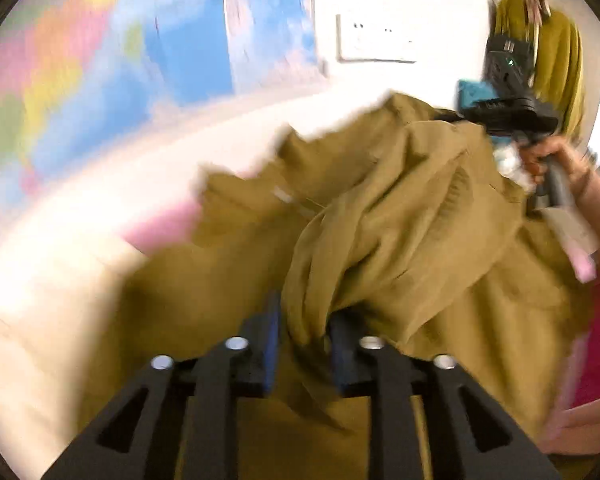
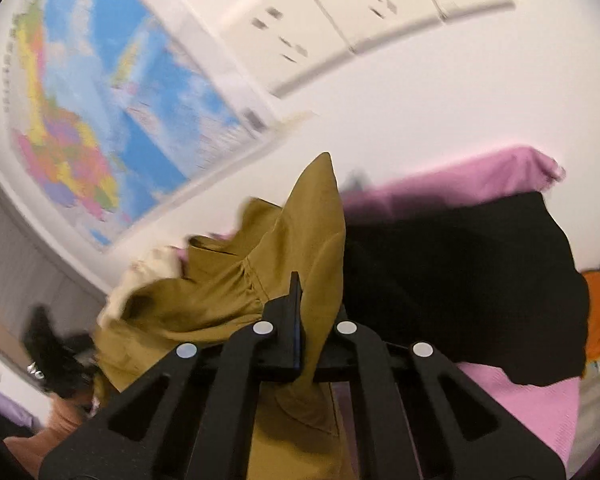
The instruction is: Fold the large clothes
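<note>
Right gripper [image 2: 300,320] is pinching shut on a fold of the olive garment [image 2: 220,280], left gripper [image 1: 304,344] is clamping another bunch part-closed; cloth is hanging limp, light, above the pink bed [image 2: 532,396], best gripped at hems.

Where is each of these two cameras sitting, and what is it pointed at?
Left wrist view: sits on the left tongs, looking along them at the olive-brown cloth garment bunched between them; the right tongs and hand show beyond.
Right wrist view: sits on the right tongs, clamped on the same garment, facing a black cloth on pink bedding.
Both share the garment and the colourful wall map.
</note>
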Demonstrator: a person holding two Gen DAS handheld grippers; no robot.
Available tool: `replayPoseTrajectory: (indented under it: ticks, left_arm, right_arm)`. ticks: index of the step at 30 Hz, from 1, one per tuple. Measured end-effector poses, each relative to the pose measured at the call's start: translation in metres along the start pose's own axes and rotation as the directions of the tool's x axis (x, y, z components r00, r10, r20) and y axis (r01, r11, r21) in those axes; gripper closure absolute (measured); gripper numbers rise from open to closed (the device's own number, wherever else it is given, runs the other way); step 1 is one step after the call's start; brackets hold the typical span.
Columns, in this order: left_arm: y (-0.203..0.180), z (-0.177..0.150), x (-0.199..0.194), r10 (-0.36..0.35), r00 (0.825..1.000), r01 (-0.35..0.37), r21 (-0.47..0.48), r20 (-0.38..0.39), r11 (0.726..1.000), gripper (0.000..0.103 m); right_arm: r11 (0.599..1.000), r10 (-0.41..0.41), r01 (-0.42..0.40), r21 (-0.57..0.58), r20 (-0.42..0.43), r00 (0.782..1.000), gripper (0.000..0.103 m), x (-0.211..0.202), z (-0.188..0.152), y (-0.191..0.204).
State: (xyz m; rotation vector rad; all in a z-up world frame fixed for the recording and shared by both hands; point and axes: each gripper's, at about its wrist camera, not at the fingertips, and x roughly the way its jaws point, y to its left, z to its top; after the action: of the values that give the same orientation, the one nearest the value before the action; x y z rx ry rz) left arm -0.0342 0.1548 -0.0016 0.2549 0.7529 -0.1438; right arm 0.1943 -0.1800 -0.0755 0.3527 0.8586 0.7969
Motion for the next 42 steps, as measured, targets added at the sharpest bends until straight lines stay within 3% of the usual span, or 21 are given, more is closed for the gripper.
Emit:
replayPoseTrajectory:
  ticks: [1, 3, 5, 8, 10, 12, 13, 14, 16, 20, 23, 25, 28, 30, 32, 33, 35, 37, 39, 41, 42]
  left_arm:
    - [-0.002, 0.0, 0.001, 0.08, 0.997, -0.08, 0.05, -0.004, 0.996, 0.057]
    - [-0.005, -0.005, 0.005, 0.107, 0.994, -0.104, 0.088, -0.029, 0.991, 0.049]
    - [-0.008, -0.02, 0.013, 0.04, 0.996, -0.033, 0.084, -0.084, 0.996, 0.04]
    - [-0.009, -0.043, 0.024, 0.003, 0.991, 0.005, 0.056, -0.137, 0.998, 0.032]
    - [-0.004, -0.054, 0.03, -0.067, 0.984, 0.066, -0.01, -0.168, 0.998, 0.031]
    - [-0.002, -0.061, 0.036, -0.067, 0.982, 0.061, -0.037, -0.177, 0.997, 0.033]
    - [-0.002, -0.061, 0.038, -0.083, 0.982, 0.075, -0.054, -0.172, 0.996, 0.043]
    - [0.0, -0.06, 0.039, -0.1, 0.98, 0.09, -0.066, -0.171, 0.994, 0.065]
    - [0.008, -0.057, 0.042, -0.147, 0.973, 0.129, -0.111, -0.179, 0.985, 0.077]
    - [0.029, -0.042, 0.014, -0.184, 0.978, 0.169, -0.132, -0.102, 0.977, 0.081]
    - [0.041, -0.032, -0.022, -0.194, 0.98, 0.186, -0.123, -0.054, 0.975, 0.081]
    - [0.045, -0.024, -0.035, -0.186, 0.981, 0.179, -0.117, -0.053, 0.977, 0.08]
    - [0.055, -0.023, -0.026, -0.158, 0.979, 0.14, -0.142, -0.125, 0.98, 0.078]
    - [0.059, -0.017, 0.003, -0.136, 0.971, 0.101, -0.179, -0.195, 0.979, 0.074]
    - [0.07, -0.02, 0.023, -0.106, 0.958, 0.041, -0.236, -0.268, 0.971, 0.061]
    - [0.073, -0.021, 0.027, -0.11, 0.955, 0.039, -0.252, -0.275, 0.967, 0.06]
    - [0.077, -0.025, 0.03, -0.092, 0.958, 0.025, -0.241, -0.271, 0.97, 0.058]
    - [0.078, -0.024, 0.03, -0.089, 0.96, 0.023, -0.244, -0.264, 0.97, 0.057]
    - [0.083, -0.023, 0.029, -0.11, 0.96, 0.037, -0.269, -0.259, 0.962, 0.057]
    - [0.092, -0.019, 0.025, -0.134, 0.964, 0.062, -0.294, -0.228, 0.954, 0.063]
    - [0.097, -0.017, 0.022, -0.146, 0.968, 0.075, -0.316, -0.206, 0.946, 0.065]
  right_arm:
    - [0.999, -0.011, 0.011, 0.038, -0.007, 1.0, 0.1, 0.006, -0.004, -0.011]
    - [0.994, -0.021, 0.023, 0.106, -0.023, 1.0, 0.098, 0.02, -0.012, -0.028]
    - [0.99, -0.029, 0.033, 0.136, -0.027, 0.999, 0.097, 0.028, -0.02, -0.039]
    - [0.99, -0.033, 0.035, 0.137, -0.011, 0.999, 0.092, 0.025, -0.022, -0.035]
    - [0.994, -0.065, 0.064, 0.089, 0.006, 0.998, 0.071, 0.016, -0.023, -0.02]
    - [0.995, -0.094, 0.092, 0.031, 0.048, 0.994, 0.055, 0.006, -0.026, 0.0]
    - [0.993, -0.118, 0.119, -0.008, 0.077, 0.99, 0.051, -0.003, -0.03, 0.009]
    - [0.99, -0.129, 0.135, -0.048, 0.109, 0.986, 0.042, -0.012, -0.035, 0.022]
    - [0.979, -0.152, 0.171, -0.11, 0.163, 0.975, 0.034, -0.028, -0.047, 0.041]
    - [0.946, -0.172, 0.225, -0.234, 0.225, 0.959, 0.034, -0.046, -0.068, 0.075]
    - [0.927, -0.071, 0.129, -0.352, 0.173, 0.982, 0.034, -0.047, -0.086, 0.102]
    - [0.885, -0.069, 0.12, -0.449, 0.129, 0.989, 0.034, -0.035, -0.102, 0.122]
    - [0.772, -0.141, 0.143, -0.62, 0.053, 0.989, 0.033, 0.005, -0.132, 0.15]
    - [0.729, -0.207, 0.163, -0.664, 0.013, 0.978, 0.034, 0.03, -0.143, 0.153]
    - [0.684, -0.31, 0.219, -0.696, -0.005, 0.951, 0.036, 0.058, -0.15, 0.146]
    - [0.676, -0.339, 0.233, -0.7, -0.015, 0.941, 0.041, 0.066, -0.15, 0.14]
    - [0.729, -0.34, 0.225, -0.646, -0.057, 0.939, 0.053, 0.07, -0.14, 0.124]
    - [0.768, -0.329, 0.228, -0.598, -0.063, 0.942, 0.087, 0.063, -0.128, 0.108]
    - [0.788, -0.339, 0.236, -0.569, -0.082, 0.937, 0.103, 0.056, -0.12, 0.095]
    - [0.828, -0.307, 0.216, -0.518, -0.096, 0.947, 0.096, 0.045, -0.112, 0.084]
    - [0.844, -0.297, 0.208, -0.495, -0.108, 0.949, 0.086, 0.039, -0.108, 0.08]
